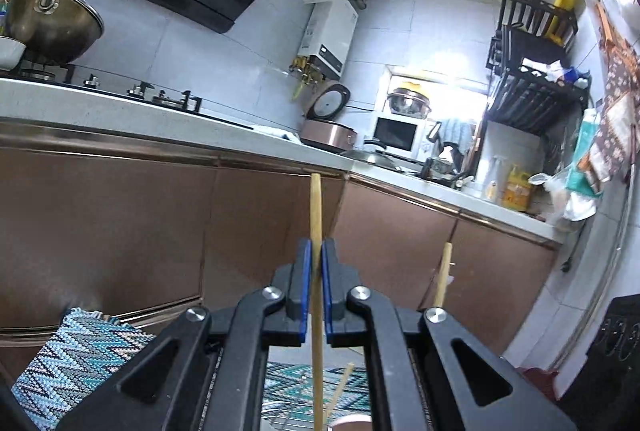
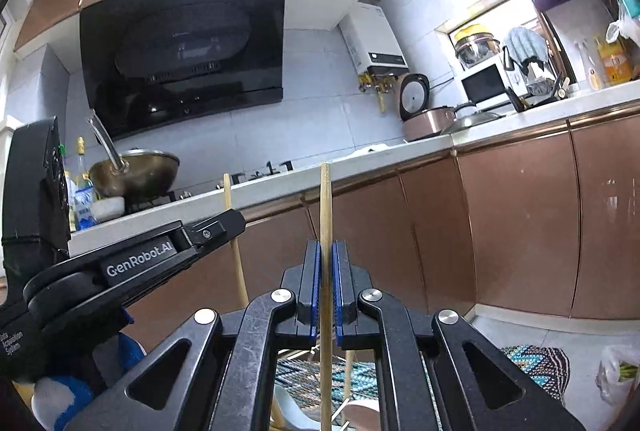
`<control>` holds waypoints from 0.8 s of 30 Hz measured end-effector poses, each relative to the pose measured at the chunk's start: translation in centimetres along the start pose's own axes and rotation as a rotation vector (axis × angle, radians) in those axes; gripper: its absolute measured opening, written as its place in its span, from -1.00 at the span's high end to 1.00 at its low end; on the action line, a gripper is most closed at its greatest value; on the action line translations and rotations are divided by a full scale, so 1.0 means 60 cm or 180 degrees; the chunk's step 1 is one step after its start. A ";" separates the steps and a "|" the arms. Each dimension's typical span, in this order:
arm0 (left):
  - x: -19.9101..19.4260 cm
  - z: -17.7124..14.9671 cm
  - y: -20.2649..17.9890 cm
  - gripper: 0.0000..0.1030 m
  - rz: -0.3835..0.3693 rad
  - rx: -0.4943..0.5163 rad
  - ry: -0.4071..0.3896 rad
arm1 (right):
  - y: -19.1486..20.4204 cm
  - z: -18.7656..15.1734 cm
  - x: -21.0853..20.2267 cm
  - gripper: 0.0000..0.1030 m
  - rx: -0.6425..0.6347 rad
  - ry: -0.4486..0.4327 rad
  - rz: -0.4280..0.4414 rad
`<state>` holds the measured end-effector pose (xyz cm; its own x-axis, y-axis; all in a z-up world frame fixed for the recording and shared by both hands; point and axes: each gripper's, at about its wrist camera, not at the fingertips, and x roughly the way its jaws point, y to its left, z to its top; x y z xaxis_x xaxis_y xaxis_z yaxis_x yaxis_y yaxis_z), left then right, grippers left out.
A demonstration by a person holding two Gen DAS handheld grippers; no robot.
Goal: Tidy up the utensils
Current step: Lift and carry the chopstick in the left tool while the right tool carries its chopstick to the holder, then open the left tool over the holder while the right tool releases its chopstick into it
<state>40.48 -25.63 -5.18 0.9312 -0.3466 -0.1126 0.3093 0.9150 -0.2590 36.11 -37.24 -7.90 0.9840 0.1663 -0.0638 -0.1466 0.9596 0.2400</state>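
Left gripper (image 1: 316, 251): your blue pads are clamped on a chopstick (image 1: 315, 215); the jaws stand narrow, with only the stick's thickness between them.
Right gripper (image 2: 327, 251): the same here, pads pinched tight on a second chopstick (image 2: 325, 207).
Long axis: each stick runs upright, crossways to the line of its fingers, with the top end well above the pads and the lower end passing down out of view under the gripper body.
Grip point: you hold each stick part-way along its length, not at an end, so a good share sticks out both ways.
Side by side: in the right wrist view your left gripper (image 2: 224, 223) sits just to the left with its own stick (image 2: 229, 197); in the left wrist view the other stick (image 1: 443, 273) shows low on the right. The two are near each other but apart.
Surroundings: both grippers face the brown cabinet doors (image 1: 120, 223) below the worktop (image 1: 132, 115); a patterned mat (image 1: 80, 355) lies underneath.
Where they go: below the fingers you can glimpse a wire rack and a rounded rim, too cut off to name with confidence.
Next move, as a judgement: it turns on the lower tips, since they lead into any holder; keep the sticks upright and lower them straight.
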 end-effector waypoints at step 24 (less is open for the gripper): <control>-0.110 0.008 0.059 0.15 0.0115 -0.0003 0.0224 | 0.016 -0.003 -0.100 0.16 0.0023 0.0090 -0.0401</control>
<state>35.52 -20.03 -4.87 0.9259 -0.3269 -0.1891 0.2754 0.9271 -0.2544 30.04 -37.31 -7.44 0.9913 0.0509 -0.1211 -0.0211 0.9717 0.2355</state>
